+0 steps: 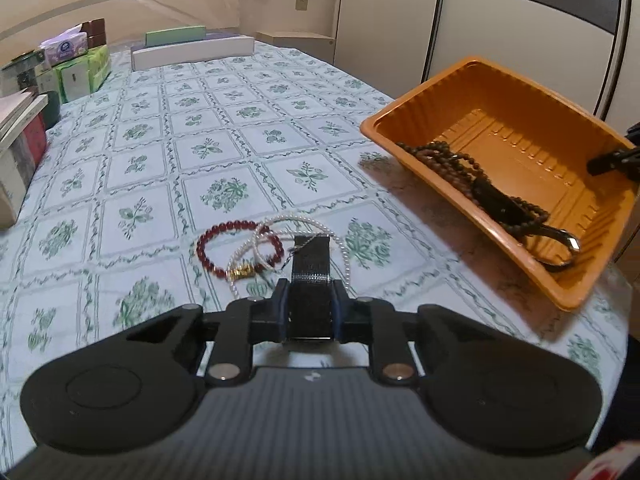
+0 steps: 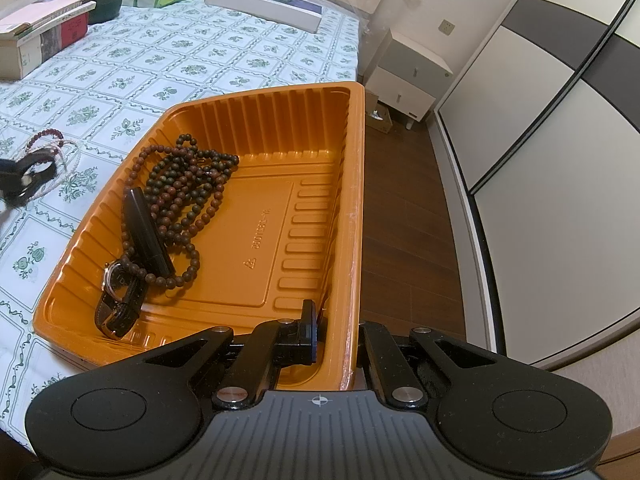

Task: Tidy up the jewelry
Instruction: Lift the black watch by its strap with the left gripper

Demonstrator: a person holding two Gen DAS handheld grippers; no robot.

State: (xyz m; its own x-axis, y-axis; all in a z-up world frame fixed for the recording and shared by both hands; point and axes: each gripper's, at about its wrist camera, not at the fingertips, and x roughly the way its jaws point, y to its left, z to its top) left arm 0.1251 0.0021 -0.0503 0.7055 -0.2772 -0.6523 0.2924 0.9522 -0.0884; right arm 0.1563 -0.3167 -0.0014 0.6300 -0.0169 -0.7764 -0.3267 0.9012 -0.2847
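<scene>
At the left, the left gripper (image 1: 310, 268) hangs low over the green-flowered tablecloth (image 1: 168, 152), its jaws drawn narrow around a thin silver chain (image 1: 298, 249) that crosses the fingertips; whether the pads actually pinch it is hard to say. Just ahead of those tips, slightly to the left, lies the remaining tangle: a dark red glassy bead bracelet (image 1: 218, 246), round and stiff-looking, overlapped by a long white pearl strand (image 1: 296, 222) with a small gold clasp (image 1: 240, 271). The strand loops limply across the gripper's line, so this hand is by far the nearer one for lifting it.

To the right sits the orange ribbed plastic tray (image 2: 348, 184), thin-walled and tipped up off the cloth. Inside, gathered toward its left wall, are a long string of brown wooden beads (image 2: 188, 188), a black oblong case (image 2: 146, 232) lying lengthwise along the tray, and a wristwatch on a dark leather strap (image 2: 118, 300).

The right gripper (image 2: 336, 336) is clamped fast on the tray's near right wall, one finger inside and one outside, steadying it as the place for the jewelry.
</scene>
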